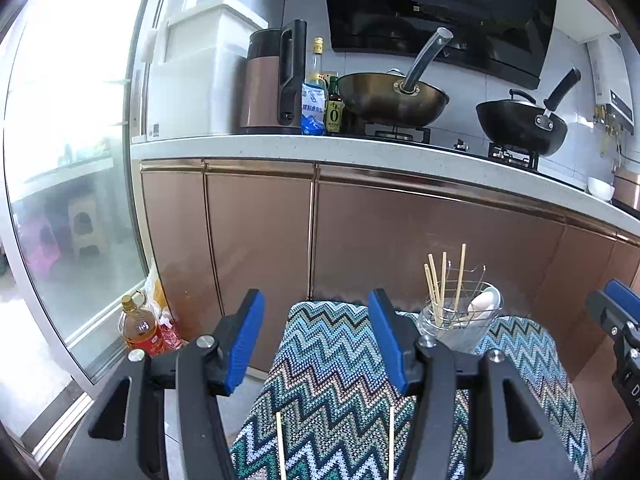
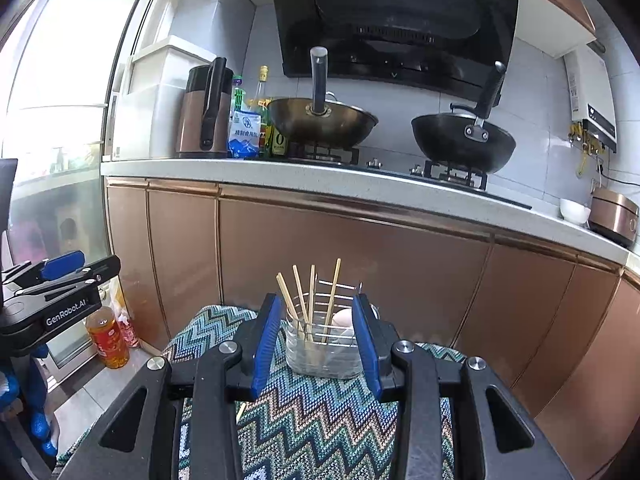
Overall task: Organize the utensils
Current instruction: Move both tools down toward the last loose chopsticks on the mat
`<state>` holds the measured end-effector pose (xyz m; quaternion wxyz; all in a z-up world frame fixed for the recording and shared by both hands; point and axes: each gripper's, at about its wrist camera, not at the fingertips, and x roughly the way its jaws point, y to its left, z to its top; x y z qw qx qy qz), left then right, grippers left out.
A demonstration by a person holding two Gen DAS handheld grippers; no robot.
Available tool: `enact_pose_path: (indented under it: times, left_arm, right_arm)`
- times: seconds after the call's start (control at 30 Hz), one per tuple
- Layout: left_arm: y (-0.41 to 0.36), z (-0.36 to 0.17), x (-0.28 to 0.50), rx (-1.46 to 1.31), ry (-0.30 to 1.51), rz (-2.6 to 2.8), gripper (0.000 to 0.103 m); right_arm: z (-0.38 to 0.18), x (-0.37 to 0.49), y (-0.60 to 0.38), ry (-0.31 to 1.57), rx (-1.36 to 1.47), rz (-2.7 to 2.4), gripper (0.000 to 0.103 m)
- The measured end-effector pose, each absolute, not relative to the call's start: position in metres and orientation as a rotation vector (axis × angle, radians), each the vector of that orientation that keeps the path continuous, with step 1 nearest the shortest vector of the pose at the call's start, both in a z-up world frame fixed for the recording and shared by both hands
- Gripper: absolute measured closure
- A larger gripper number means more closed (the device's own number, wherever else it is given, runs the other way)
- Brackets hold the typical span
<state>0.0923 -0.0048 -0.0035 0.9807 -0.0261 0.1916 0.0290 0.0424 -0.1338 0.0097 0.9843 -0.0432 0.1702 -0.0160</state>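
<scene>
A clear glass utensil holder (image 1: 460, 320) (image 2: 320, 348) stands on a zigzag-patterned cloth (image 1: 332, 380) (image 2: 320, 420). It holds several wooden chopsticks (image 1: 438, 280) (image 2: 310, 300) and a white spoon (image 1: 486, 300) (image 2: 344, 318). Two loose chopsticks (image 1: 280, 444) lie on the cloth under my left gripper (image 1: 316, 304), which is open and empty, to the left of the holder. My right gripper (image 2: 317, 308) is open just short of the holder, which shows between its blue pads without touching them. A chopstick tip (image 2: 240, 412) peeks out below its left finger.
Copper cabinet doors (image 1: 260, 248) and a white counter (image 2: 280, 176) with two woks, a kettle and bottles rise behind the cloth. An oil bottle (image 1: 138, 328) (image 2: 108, 340) stands on the floor by a glass sliding door (image 1: 60, 160). A blue-gloved hand (image 2: 36, 420) holds the left gripper.
</scene>
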Motion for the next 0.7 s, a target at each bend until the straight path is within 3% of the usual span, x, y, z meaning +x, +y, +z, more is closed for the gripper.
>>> enact_pose_path:
  times: [0.7]
  left_arm:
    - [0.001, -0.03, 0.102, -0.015, 0.446, 0.078, 0.051]
  right_arm:
    - [-0.024, 0.068, -0.12, 0.491, -0.085, 0.062, 0.069]
